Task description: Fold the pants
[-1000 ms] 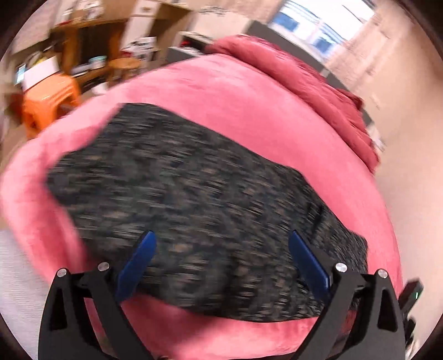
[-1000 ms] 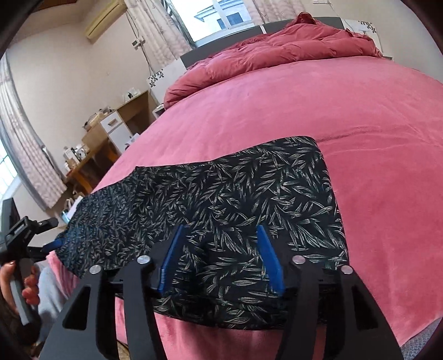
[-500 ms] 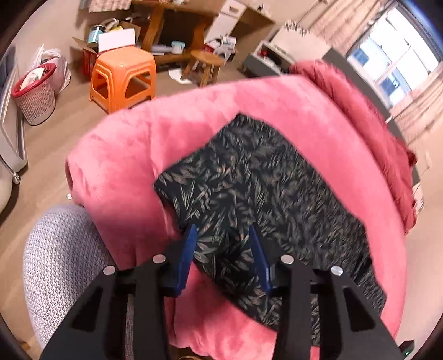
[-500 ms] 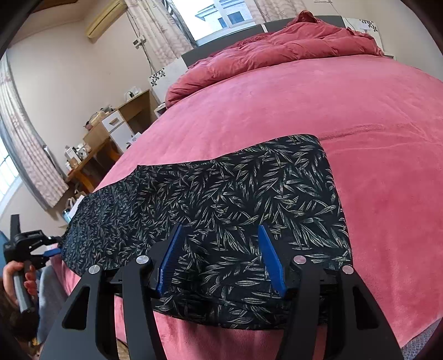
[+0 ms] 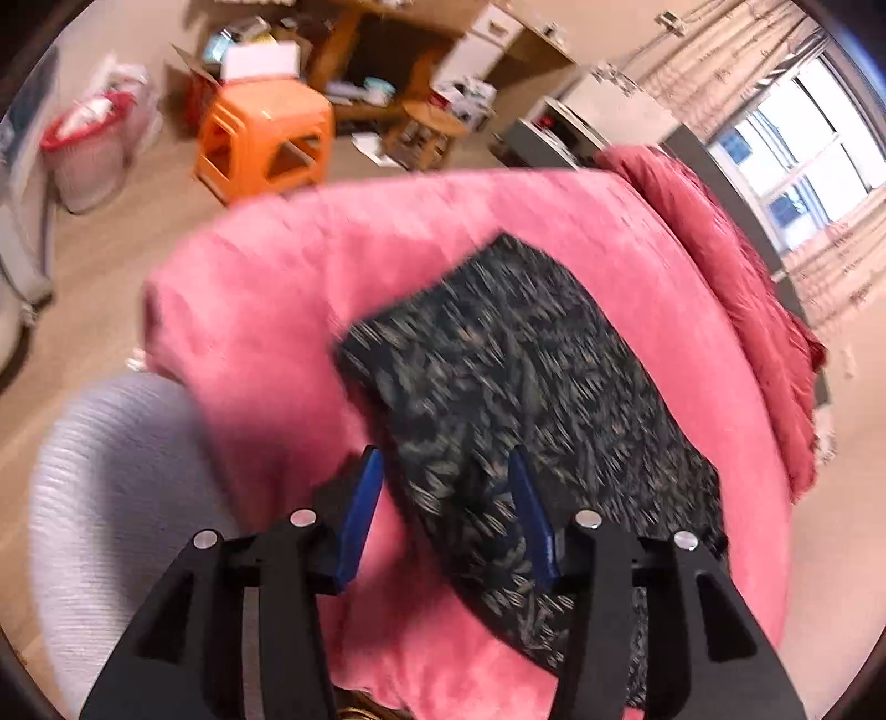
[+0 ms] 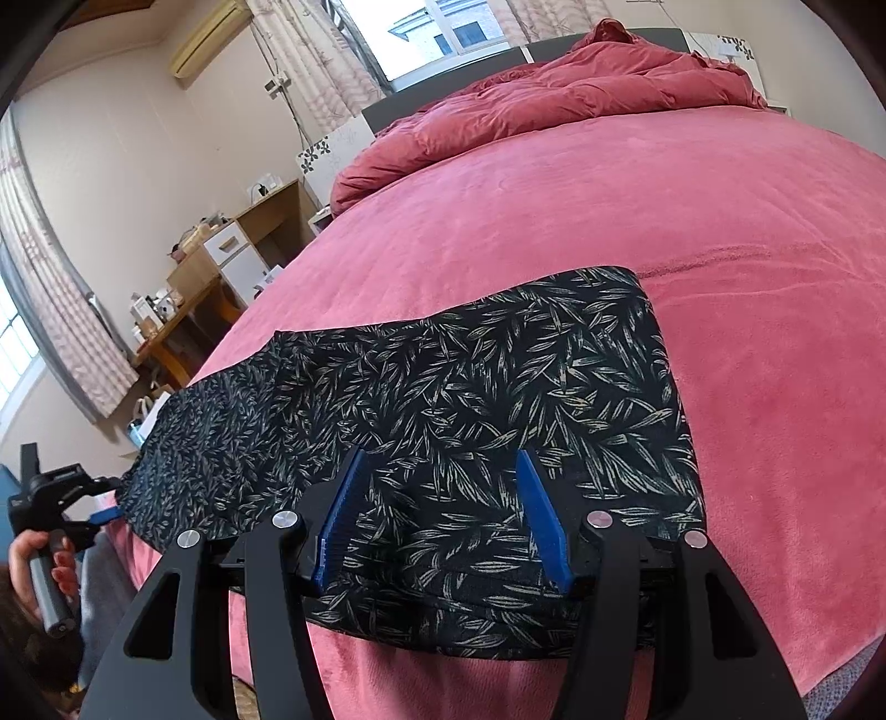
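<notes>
Black pants with a pale leaf print (image 6: 498, 399) lie flat along the near edge of a bed with a pink blanket (image 6: 664, 221). They also show in the left wrist view (image 5: 526, 387), blurred. My right gripper (image 6: 443, 471) is open and empty, its blue fingers just above the near edge of one end of the pants. My left gripper (image 5: 446, 465) is open and empty above the near corner of the other end. The left gripper also shows in the right wrist view (image 6: 83, 498), held in a hand beside the pants' far left end.
A bunched red duvet (image 6: 554, 83) lies at the head of the bed. An orange plastic stool (image 5: 266, 144), a round wooden stool (image 5: 432, 122), a desk (image 5: 387, 50) and a white basket (image 5: 88, 149) stand on the floor. A grey knitted sleeve (image 5: 111, 498) is near the left gripper.
The left gripper pulled back and swung toward the pants' end corner; its jaws narrowed from wide, then widened a little. The right gripper stayed nearly still over its end.
</notes>
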